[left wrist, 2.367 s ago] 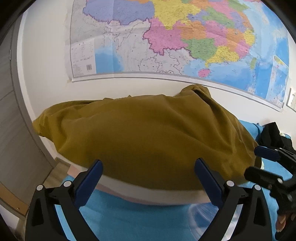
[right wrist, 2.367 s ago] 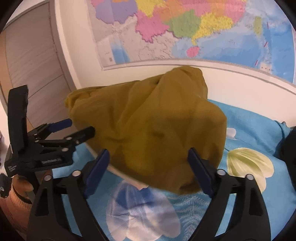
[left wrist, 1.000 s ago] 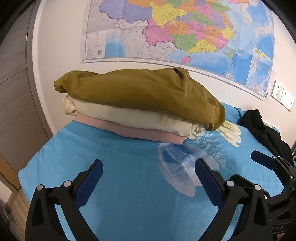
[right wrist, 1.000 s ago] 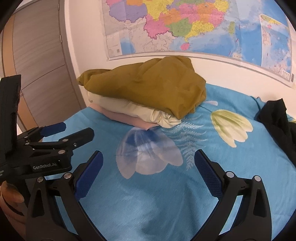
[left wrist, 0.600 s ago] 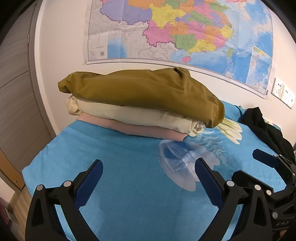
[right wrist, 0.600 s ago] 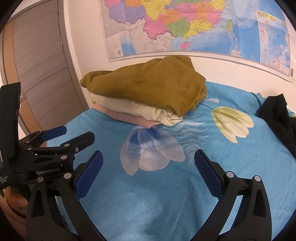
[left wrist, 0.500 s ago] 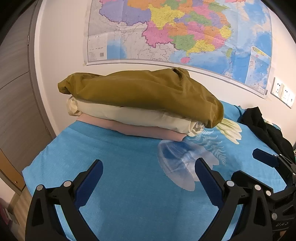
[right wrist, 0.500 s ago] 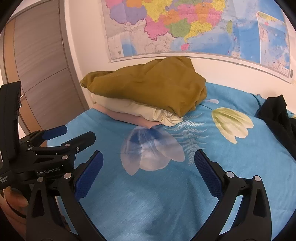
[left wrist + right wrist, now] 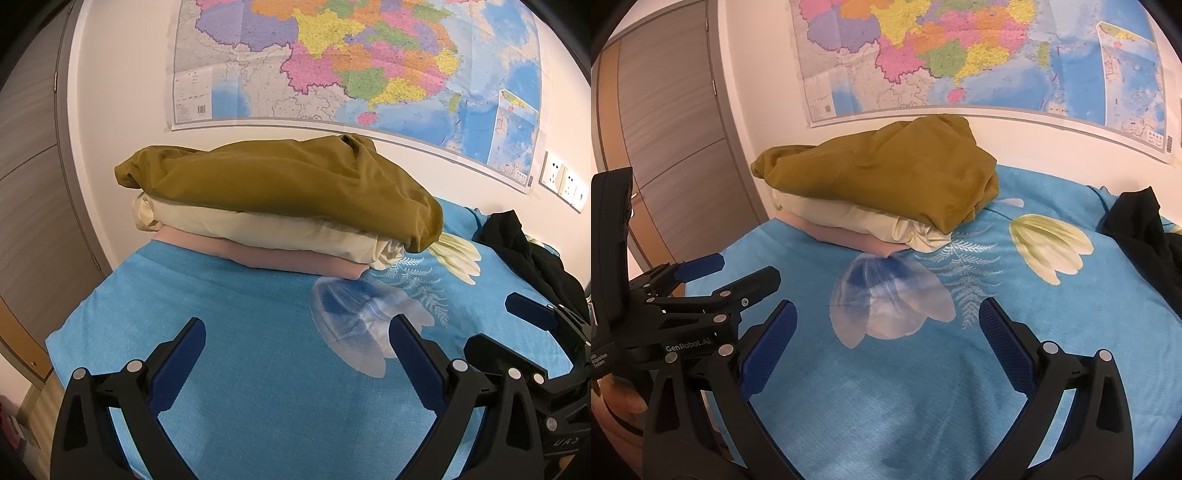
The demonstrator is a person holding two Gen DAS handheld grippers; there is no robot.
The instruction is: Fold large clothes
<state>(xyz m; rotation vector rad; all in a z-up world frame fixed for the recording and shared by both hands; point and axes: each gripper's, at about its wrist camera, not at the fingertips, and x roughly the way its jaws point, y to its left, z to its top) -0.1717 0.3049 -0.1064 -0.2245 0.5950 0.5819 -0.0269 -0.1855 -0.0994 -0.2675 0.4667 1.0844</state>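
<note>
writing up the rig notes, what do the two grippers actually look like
Both match: the left gripper and right gripper are black plastic frames with two angled fingers, each lined with a textured blue pad and fastened with silver rivets. The left one's body, seen from the right wrist view, carries white "GenRobot.AI" lettering. No cables or sleeves show; only a bit of bare skin shows beneath.

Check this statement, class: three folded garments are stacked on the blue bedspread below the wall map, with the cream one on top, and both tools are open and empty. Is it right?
Not quite. The olive-brown garment is on top; the cream one lies in the middle, above the pink one, as the left wrist view shows. The stack does sit on the blue bedspread below the wall map, and the left tool and right tool are open and empty.
</note>
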